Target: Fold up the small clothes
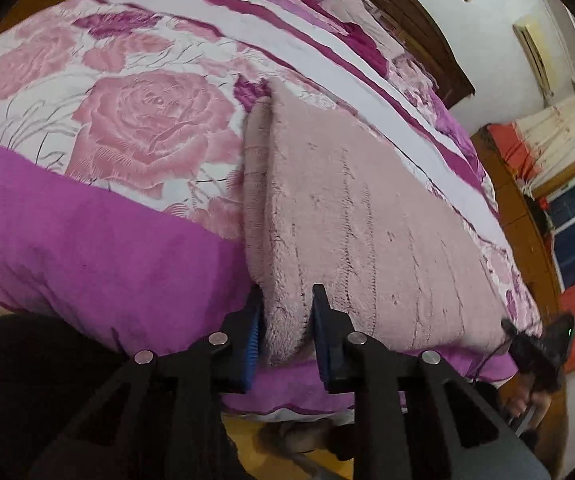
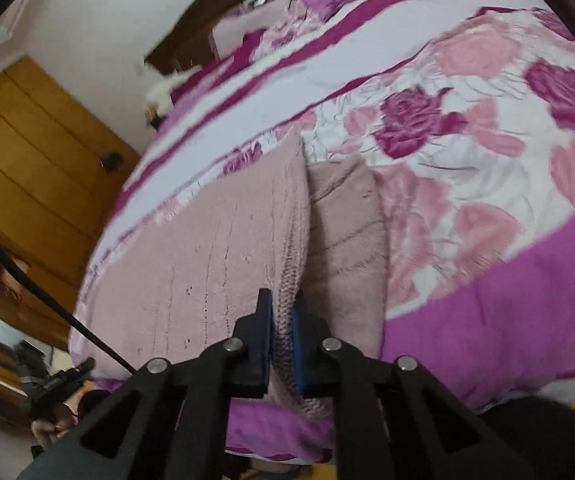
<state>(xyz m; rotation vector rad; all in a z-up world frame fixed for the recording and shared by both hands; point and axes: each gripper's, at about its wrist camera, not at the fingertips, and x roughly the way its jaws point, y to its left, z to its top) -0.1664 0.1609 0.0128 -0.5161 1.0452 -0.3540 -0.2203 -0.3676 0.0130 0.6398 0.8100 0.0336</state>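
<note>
The left gripper [image 1: 287, 322] is clamped on the near hem of a fuzzy pink knit [image 1: 359, 216], a thick bunch of the cloth squeezed between its blue pads [image 1: 252, 332]. The right gripper [image 2: 282, 332] pinches a thinner ridge of the same knit [image 2: 191, 248] near that hem, its jaws nearly together with the cloth between them. From both grippers the knit runs straight ahead, away across the bed [image 1: 87, 240], lying flat on the flowered cover. In the left view a narrower strip of the knit lies just left of the held edge, under the main panel; in the right view the same strip shows just right of the jaws, beside a raised lengthwise edge. That looks like one side already turned in, or a sleeve laid along the body, though I cannot tell which. The right gripper also shows at the far right of the left view, and the left one at the far left of the right view, so the two hold the hem at points well apart. I judge the fold to be at an early to middle stage: the garment is spread and gripped at both near corners, perhaps one lengthwise fold made, and the crosswise fold, carrying the near hem up to the far end, is not yet done.
</note>
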